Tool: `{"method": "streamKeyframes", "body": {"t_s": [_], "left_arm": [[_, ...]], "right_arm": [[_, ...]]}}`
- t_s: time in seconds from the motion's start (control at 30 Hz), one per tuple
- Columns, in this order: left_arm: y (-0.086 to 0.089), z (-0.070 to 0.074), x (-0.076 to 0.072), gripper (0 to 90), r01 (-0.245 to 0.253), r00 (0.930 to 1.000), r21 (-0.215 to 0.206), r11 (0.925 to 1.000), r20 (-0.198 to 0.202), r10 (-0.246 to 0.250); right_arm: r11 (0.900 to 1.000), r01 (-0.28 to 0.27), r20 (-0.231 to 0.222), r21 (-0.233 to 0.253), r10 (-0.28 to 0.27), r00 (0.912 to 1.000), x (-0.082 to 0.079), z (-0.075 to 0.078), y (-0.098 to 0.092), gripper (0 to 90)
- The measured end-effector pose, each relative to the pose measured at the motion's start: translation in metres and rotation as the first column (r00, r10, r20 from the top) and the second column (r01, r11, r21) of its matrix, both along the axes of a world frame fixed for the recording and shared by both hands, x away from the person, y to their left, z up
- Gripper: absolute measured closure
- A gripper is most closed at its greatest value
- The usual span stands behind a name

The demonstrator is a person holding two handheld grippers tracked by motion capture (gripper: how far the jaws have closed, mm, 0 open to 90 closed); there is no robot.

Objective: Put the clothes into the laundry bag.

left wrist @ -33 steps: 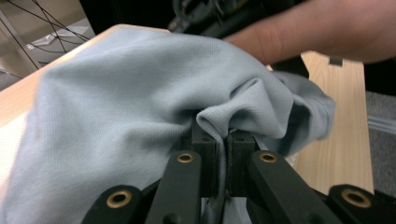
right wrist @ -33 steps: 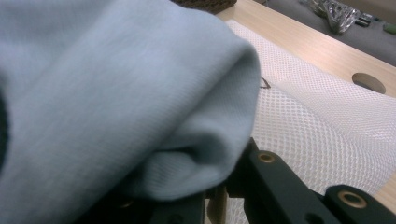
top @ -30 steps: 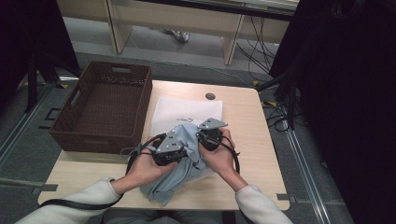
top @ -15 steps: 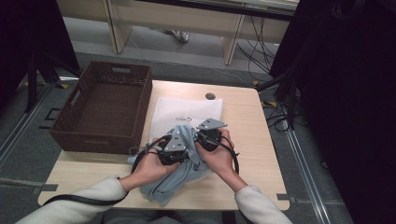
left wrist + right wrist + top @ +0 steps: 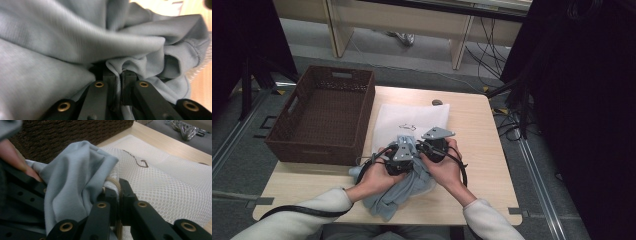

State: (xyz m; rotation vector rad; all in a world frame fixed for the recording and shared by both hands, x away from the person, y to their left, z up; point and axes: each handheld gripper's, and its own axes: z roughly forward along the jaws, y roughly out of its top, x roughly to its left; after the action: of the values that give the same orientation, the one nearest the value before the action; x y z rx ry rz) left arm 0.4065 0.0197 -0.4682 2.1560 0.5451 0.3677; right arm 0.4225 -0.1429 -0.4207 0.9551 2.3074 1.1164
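A grey-blue garment [image 5: 404, 189] lies bunched at the table's front, partly over the near edge of a white mesh bag [image 5: 412, 117]. My left gripper [image 5: 119, 77] is shut on a fold of the garment [image 5: 75, 45], which surrounds its jaws. My right gripper [image 5: 118, 192] is shut on the beige rim of the mesh bag [image 5: 162, 182], and grey cloth [image 5: 75, 177] hangs over its left jaw. In the high view both grippers meet tip to tip at the bag's near edge, the left gripper [image 5: 404, 150] close beside the right gripper [image 5: 427, 145].
A brown wicker basket [image 5: 324, 147] stands on the table's left half, close to the bag. A small dark object [image 5: 437, 102] sits past the bag at the far edge. Bare wooden tabletop [image 5: 484, 160] lies to the right of my hands.
My left gripper has edged a little right and forward with the garment, closer to the right gripper. The right gripper has stayed at the bag's edge.
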Motion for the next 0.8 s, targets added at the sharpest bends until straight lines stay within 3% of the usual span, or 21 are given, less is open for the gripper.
{"method": "streamKeyframes", "body": {"t_s": [0.07, 0.13, 0.2, 0.23, 0.33, 0.37, 0.4, 0.47, 0.5, 0.53, 0.57, 0.63, 0.7, 0.8], "left_arm": [[-0.001, -0.002, 0.002, 84.4, -0.007, 0.9999, 0.002, 1.0, -0.007, 0.007], [-0.001, -0.002, 0.002, 84.0, -0.015, 0.9998, -0.004, 0.9999, -0.014, 0.015], [0.0, 0.0, 0.001, 83.6, -0.007, 0.9999, -0.006, 1.0, -0.01, 0.007], [0.0, 0.003, -0.005, 81.0, 0.001, 0.9998, -0.032, 0.9995, 0.021, 0.0], [0.004, 0.01, -0.012, 72.2, 0.017, 0.9988, -0.04, 0.999, 0.046, -0.016], [0.008, 0.014, -0.018, 72.2, 0.025, 0.9976, -0.063, 0.9977, 0.067, -0.021], [0.014, 0.022, -0.026, 61.7, 0.015, 0.9964, -0.094, 0.9954, 0.084, -0.007], [0.025, 0.034, -0.034, 53.7, 0.018, 0.9899, -0.118, 0.9929, 0.142, -0.001], [0.03, 0.041, -0.037, 50.7, 0.006, 0.9838, -0.129, 0.9916, 0.179, 0.017], [0.03, 0.041, -0.037, 48.0, 0.006, 0.9838, -0.129, 0.9916, 0.179, 0.017], [0.034, 0.046, -0.038, 45.8, 0.002, 0.9779, -0.13, 0.9915, 0.207, 0.025], [0.038, 0.054, -0.033, 43.9, -0.009, 0.971, -0.127, 0.9918, 0.236, 0.039], [0.038, 0.057, -0.022, 38.6, -0.002, 0.9682, -0.098, 0.9952, 0.249, 0.027], [0.034, 0.054, -0.004, 35.3, -0.009, 0.9757, -0.055, 0.9985, 0.218, 0.021]], "right_arm": [[1.0, -0.011, 0.014, -0.006, 0.011, 0.9999, 0.001, 0.0, 0.0, 87.8], [1.0, -0.001, -0.007, 0.008, 0.001, 1.0, -0.001, 0.001, 0.001, 87.8], [1.0, 0.002, 0.017, 0.012, -0.002, 0.9998, 0.0, 0.0, 0.001, 87.8], [1.0, 0.01, 0.004, 0.015, -0.01, 0.9999, 0.0, 0.001, 0.0, 87.8], [1.0, 0.007, 0.013, 0.014, -0.007, 0.9999, 0.003, 0.0, -0.003, 87.8], [1.0, 0.007, 0.013, 0.014, -0.007, 0.9999, 0.003, 0.0, -0.003, 87.8], [1.0, 0.008, 0.017, 0.012, -0.008, 0.9998, 0.004, 0.0, -0.004, 87.8], [1.0, 0.002, 0.038, 0.006, -0.002, 0.9993, 0.005, 0.0, -0.004, 87.8], [1.0, 0.017, 0.024, 0.011, -0.017, 0.9996, 0.004, 0.0, -0.004, 87.8], [1.0, 0.017, 0.024, 0.011, -0.017, 0.9996, 0.004, 0.0, -0.004, 87.8], [0.999, 0.028, 0.025, 0.019, -0.028, 0.9993, 0.003, -0.001, -0.002, 87.8], [0.999, 0.028, 0.024, 0.019, -0.028, 0.9993, 0.003, -0.001, -0.002, 87.8], [1.0, 0.022, 0.039, 0.011, -0.022, 0.999, 0.003, -0.001, -0.002, 87.8], [1.0, 0.012, 0.026, -0.002, -0.012, 0.9996, 0.002, 0.001, -0.002, 87.8]]}}
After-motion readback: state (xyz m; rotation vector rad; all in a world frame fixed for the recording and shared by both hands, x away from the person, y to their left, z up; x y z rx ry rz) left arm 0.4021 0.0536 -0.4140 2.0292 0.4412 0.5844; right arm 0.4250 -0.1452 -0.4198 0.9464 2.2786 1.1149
